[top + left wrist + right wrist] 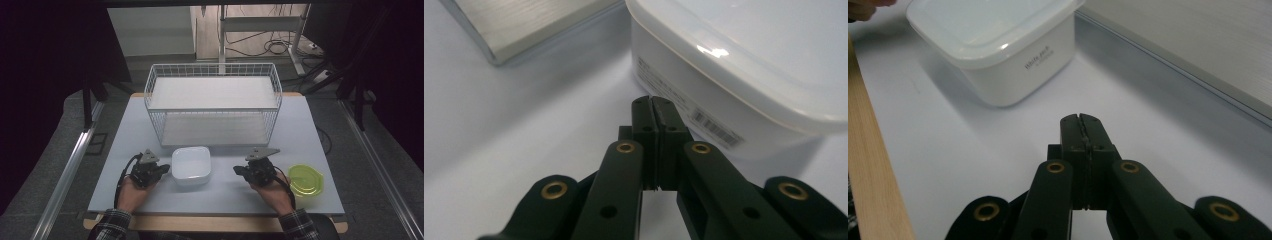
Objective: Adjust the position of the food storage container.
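Both hands at near edge of table (125, 130), one gripper each. Left gripper (654, 102): jaws pressed together, nothing between; tips just short of box (724, 75) side wall, by its barcode label, contact not resolvable. Right gripper (1082, 120): jaws likewise closed flat, empty; box ahead and to its left, clearly apart, printed side facing. Box lidded, white, upright, between the two grippers. Green lid (305, 180) just outside right hand, near table corner. Beyond box: wire basket (214, 102), lower shelf edge close ahead of both grippers.
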`<state>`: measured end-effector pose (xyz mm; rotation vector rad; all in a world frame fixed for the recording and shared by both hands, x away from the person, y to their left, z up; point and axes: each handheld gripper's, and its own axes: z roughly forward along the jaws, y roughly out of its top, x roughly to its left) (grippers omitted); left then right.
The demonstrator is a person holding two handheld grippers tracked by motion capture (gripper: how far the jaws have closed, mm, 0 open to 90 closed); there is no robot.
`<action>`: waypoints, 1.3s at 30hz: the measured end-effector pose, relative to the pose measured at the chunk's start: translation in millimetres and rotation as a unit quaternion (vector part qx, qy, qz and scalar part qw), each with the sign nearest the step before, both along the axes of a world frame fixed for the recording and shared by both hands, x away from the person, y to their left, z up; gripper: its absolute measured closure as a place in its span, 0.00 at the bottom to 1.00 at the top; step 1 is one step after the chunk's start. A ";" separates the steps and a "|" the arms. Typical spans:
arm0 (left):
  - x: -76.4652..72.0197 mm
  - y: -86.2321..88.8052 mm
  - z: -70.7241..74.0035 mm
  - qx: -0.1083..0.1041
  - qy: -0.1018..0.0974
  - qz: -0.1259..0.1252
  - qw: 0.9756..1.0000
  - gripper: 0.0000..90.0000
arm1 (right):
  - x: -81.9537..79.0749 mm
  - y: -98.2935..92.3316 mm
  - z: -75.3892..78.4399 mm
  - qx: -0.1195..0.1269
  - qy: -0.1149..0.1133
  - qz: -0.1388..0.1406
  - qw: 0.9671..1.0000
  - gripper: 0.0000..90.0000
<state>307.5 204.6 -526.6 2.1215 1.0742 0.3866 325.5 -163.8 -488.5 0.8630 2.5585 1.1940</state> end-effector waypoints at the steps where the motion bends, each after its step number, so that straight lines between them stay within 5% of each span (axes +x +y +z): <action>1: 3.0 -2.3 0.2 -0.003 -0.001 0.000 1.000 0.98 | 1.5 4.0 -1.5 0.000 -0.002 0.001 1.000 1.00; 9: 16.0 -23.1 1.0 -0.011 -0.001 -0.021 1.000 0.99 | 14.9 34.3 -19.3 -0.012 -0.001 -0.006 1.000 1.00; 17: 17.7 -61.0 -0.2 -0.019 0.001 -0.037 0.999 0.99 | 18.4 18.8 -20.4 -0.015 0.009 -0.058 0.998 1.00; 39: -12.6 -73.6 2.8 -0.030 0.030 -0.057 0.997 0.98 | -11.1 5.1 -16.1 -0.030 0.020 -0.079 0.996 1.00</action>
